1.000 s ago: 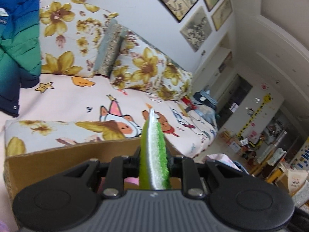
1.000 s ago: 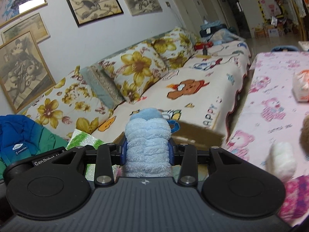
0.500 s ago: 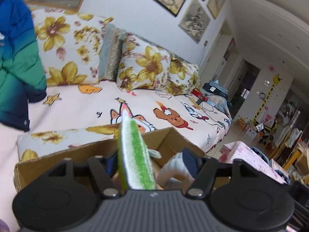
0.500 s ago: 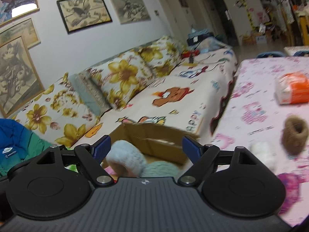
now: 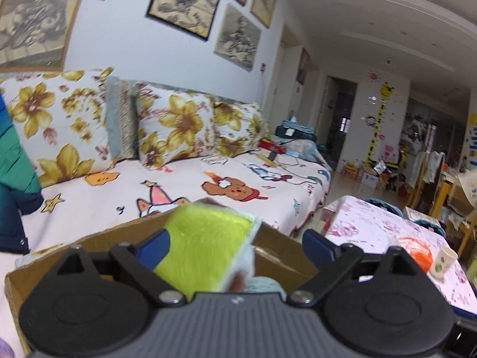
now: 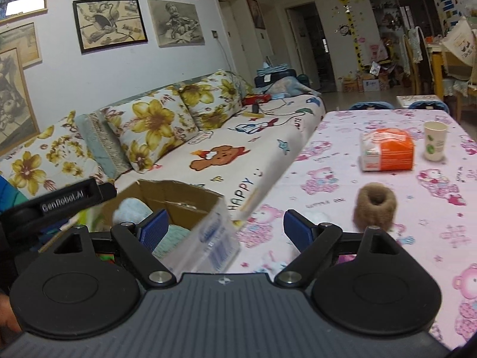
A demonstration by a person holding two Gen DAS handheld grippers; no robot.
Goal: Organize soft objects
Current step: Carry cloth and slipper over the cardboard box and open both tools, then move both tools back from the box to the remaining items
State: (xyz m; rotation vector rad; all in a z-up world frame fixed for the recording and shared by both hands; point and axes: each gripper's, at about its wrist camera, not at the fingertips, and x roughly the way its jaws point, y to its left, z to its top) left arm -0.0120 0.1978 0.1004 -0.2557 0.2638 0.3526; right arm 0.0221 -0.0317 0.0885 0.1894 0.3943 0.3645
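My left gripper (image 5: 235,246) hovers over the open cardboard box (image 5: 89,247). Its jaws are opening. A lime-green fuzzy cloth (image 5: 202,247) lies loose and blurred between them, tipped flat above the box. My right gripper (image 6: 226,229) stands open with nothing gripped, beside the same cardboard box (image 6: 179,194). A light blue fuzzy roll (image 6: 131,211) and a teal soft piece (image 6: 173,238) lie inside. A brown fuzzy ring (image 6: 375,205) and a white fluffy piece (image 6: 316,217) sit on the pink table (image 6: 328,164).
A clear plastic flap (image 6: 214,238) hangs at the box's near corner. An orange-and-white pack (image 6: 387,153) and a paper cup (image 6: 434,140) stand farther back on the table. The flowered sofa (image 6: 238,149) runs behind the box. A blue-green jacket (image 5: 15,164) lies at the left.
Both grippers have gone from shut to open. The green cloth was let go and tipped over flat. The light blue roll dropped from the right gripper into the box; that gripper swung toward the table.
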